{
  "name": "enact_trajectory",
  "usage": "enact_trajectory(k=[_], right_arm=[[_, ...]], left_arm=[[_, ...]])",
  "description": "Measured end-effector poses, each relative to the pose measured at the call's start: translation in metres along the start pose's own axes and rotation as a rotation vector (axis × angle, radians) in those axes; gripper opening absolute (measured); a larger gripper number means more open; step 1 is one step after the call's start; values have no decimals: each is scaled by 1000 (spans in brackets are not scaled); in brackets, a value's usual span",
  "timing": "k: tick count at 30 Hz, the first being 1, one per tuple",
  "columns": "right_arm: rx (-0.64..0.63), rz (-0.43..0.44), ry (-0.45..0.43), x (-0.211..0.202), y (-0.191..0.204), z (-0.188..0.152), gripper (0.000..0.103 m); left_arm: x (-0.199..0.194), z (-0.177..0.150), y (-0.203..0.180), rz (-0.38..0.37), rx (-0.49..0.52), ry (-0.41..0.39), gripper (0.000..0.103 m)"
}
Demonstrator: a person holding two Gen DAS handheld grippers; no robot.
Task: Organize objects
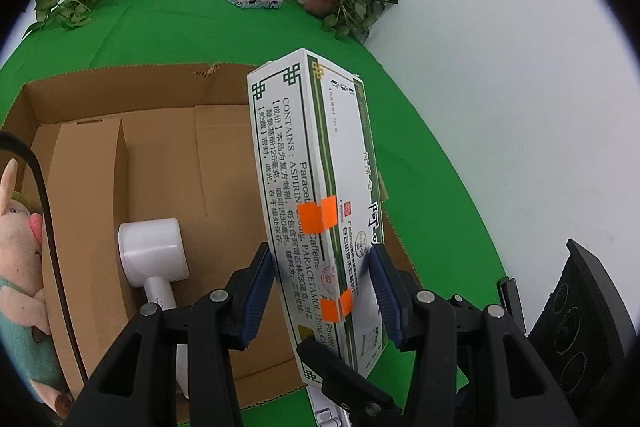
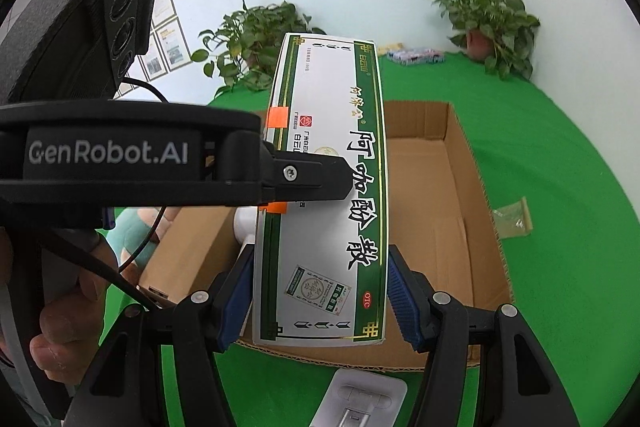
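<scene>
Left gripper (image 1: 322, 287) pinches the narrow sides of the medicine carton (image 1: 320, 195) at centre frame, holding it above the cardboard box (image 1: 160, 155). Right gripper (image 2: 320, 291) brackets its broad face with a slight gap, apparently to steady or transfer it.

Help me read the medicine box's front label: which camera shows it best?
The right wrist view: the medicine box turns its front face, with the large Chinese title, toward the lens. The left wrist view shows the box edge-on, mainly its side panel of small print and orange tape.
</scene>
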State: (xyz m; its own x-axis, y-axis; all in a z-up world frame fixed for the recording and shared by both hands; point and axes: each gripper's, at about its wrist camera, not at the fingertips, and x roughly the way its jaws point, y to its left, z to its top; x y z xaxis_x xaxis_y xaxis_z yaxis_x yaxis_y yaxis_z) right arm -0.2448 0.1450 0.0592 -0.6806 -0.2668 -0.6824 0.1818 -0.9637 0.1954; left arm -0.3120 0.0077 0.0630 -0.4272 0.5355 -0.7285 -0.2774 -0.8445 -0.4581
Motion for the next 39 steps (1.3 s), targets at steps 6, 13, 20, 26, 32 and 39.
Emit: enact_trajectory(k=[6, 13, 20, 26, 32, 39], right_arm=[[37, 52, 95, 40, -10, -5, 59], [74, 88, 200, 78, -12, -19, 59], [110, 105, 256, 103, -25, -19, 58], [119, 70, 271, 100, -22, -19, 58], [111, 41, 292, 103, -14, -19, 58], [104, -3, 351, 111, -7, -18, 62]], left_arm=[[22, -3, 30, 28, -68, 72, 47], [47, -11, 57, 53, -133, 157, 47], [57, -10, 65, 82, -167, 198, 52], [47, -8, 65, 124, -190, 209, 52], [23, -13, 69, 112, -201, 168, 52], [-11, -28, 85, 97, -209, 116, 52]])
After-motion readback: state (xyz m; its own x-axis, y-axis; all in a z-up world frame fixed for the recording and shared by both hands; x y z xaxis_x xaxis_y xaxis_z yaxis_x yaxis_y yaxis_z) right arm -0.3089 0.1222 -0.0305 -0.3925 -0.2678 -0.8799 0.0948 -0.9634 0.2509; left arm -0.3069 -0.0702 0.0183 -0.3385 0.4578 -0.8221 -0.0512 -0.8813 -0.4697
